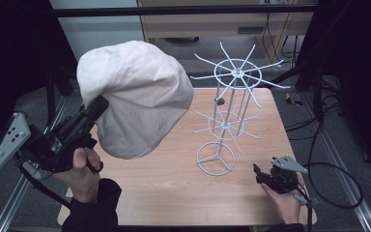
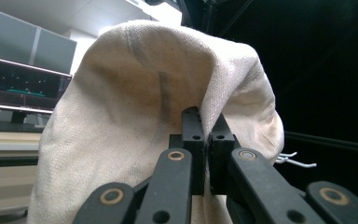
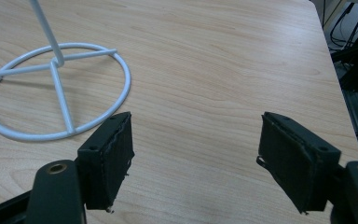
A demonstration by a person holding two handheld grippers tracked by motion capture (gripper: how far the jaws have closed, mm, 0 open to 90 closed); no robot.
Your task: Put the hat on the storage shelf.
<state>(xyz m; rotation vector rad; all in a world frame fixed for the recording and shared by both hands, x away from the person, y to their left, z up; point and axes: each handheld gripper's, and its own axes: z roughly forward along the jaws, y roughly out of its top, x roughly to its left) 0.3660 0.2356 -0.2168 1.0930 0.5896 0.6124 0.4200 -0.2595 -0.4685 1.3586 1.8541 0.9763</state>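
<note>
Cream cap (image 1: 135, 99) pinched at its edge by left gripper (image 2: 208, 122), held aloft left of wire rack (image 1: 232, 96). Right gripper (image 3: 196, 154) spread, idle. Thin fabric pinch could slip; rack prongs could snag.

No legible text, label, brand, number or sign found in any view. Cream cloth hat (image 1: 135, 96): plain fabric, no print or tag readable. White wire rack (image 1: 229, 104): unmarked. Bench (image 3: 223, 60): bare wood grain, nothing written. Dark screen (image 2: 23, 84) seen in left gripper view: small light specks and green streak noted, too small and blurred to be read as characters.
</note>
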